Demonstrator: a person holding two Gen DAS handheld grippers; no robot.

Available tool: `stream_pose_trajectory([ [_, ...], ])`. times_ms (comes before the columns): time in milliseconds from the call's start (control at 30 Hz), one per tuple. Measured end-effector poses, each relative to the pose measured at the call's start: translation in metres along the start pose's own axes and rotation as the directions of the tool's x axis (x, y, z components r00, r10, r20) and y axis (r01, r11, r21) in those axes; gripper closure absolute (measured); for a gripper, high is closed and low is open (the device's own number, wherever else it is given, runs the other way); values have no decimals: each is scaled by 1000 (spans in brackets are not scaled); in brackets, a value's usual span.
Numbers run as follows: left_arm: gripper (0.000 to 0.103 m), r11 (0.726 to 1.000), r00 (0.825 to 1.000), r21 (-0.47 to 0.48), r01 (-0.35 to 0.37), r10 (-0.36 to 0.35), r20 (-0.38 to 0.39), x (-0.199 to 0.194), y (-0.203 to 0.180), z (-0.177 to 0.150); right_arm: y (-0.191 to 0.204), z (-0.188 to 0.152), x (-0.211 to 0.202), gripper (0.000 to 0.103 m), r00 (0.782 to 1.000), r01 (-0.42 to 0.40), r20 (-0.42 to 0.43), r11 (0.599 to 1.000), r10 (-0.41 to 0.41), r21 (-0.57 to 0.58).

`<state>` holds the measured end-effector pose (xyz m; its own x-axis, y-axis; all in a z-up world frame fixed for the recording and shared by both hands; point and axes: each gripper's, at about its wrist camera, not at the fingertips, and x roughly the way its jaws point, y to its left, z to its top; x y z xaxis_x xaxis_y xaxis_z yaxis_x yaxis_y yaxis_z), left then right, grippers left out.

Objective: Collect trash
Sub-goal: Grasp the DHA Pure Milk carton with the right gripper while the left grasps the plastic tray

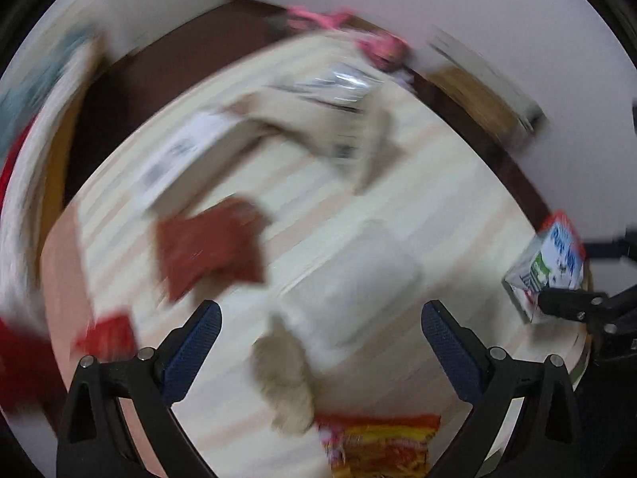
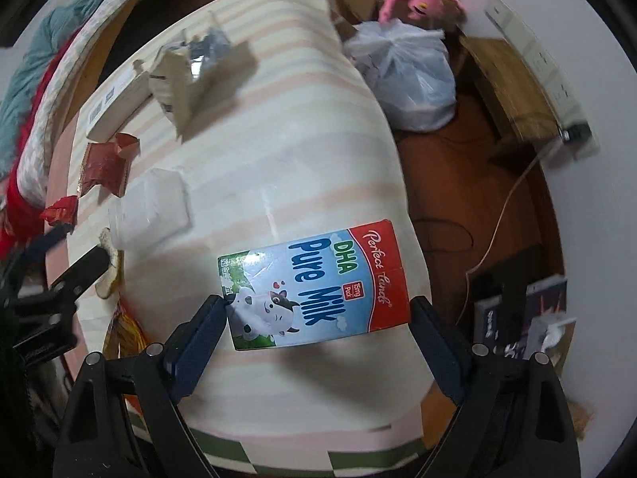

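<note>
A blue-and-red "Pure Milk" carton point(image 2: 318, 283) lies flat on the striped table cloth point(image 2: 298, 119). My right gripper point(image 2: 318, 302) points down over it with a pad against each end, shut on it. The left wrist view is blurred and shows the same carton point(image 1: 553, 263) at the far right with a right finger point(image 1: 569, 302) on it. My left gripper point(image 1: 320, 306) hangs open above a flat white container point(image 1: 350, 279) and a beige crumpled scrap point(image 1: 282, 382), touching neither. A left finger point(image 2: 79, 271) shows at the right view's left edge.
More trash lies on the cloth: a brown-red torn packet point(image 2: 105, 163), a red wrapper point(image 2: 59, 209), a yellow-red snack bag point(image 1: 382, 446), a torn box with foil point(image 2: 191, 67), a long white box point(image 2: 115, 99). A white plastic bag point(image 2: 406, 75) sits on the floor.
</note>
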<state>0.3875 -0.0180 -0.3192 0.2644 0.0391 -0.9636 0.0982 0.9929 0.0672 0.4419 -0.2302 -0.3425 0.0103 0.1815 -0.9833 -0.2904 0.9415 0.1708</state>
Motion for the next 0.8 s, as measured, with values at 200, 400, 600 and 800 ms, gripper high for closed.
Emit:
stream_pose_trajectory([
  [200, 47, 996, 997, 81, 23, -17, -76, 20, -19, 10, 1, -13, 3, 10, 1000, -12, -13, 1000, 12, 17],
  [400, 50, 927, 989, -376, -6, -50, -139, 5, 34, -34, 22, -7, 6, 10, 1000, -26, -3, 999, 26, -18],
  [600, 47, 841, 995, -541, 10, -63, -80, -9, 56, -80, 55, 7, 15, 9, 1000, 0, -15, 995, -1, -104],
  [800, 47, 877, 995, -480, -37, -10, -95, -1, 41, -66, 70, 11, 29, 5, 999, 25, -43, 989, -31, -145],
])
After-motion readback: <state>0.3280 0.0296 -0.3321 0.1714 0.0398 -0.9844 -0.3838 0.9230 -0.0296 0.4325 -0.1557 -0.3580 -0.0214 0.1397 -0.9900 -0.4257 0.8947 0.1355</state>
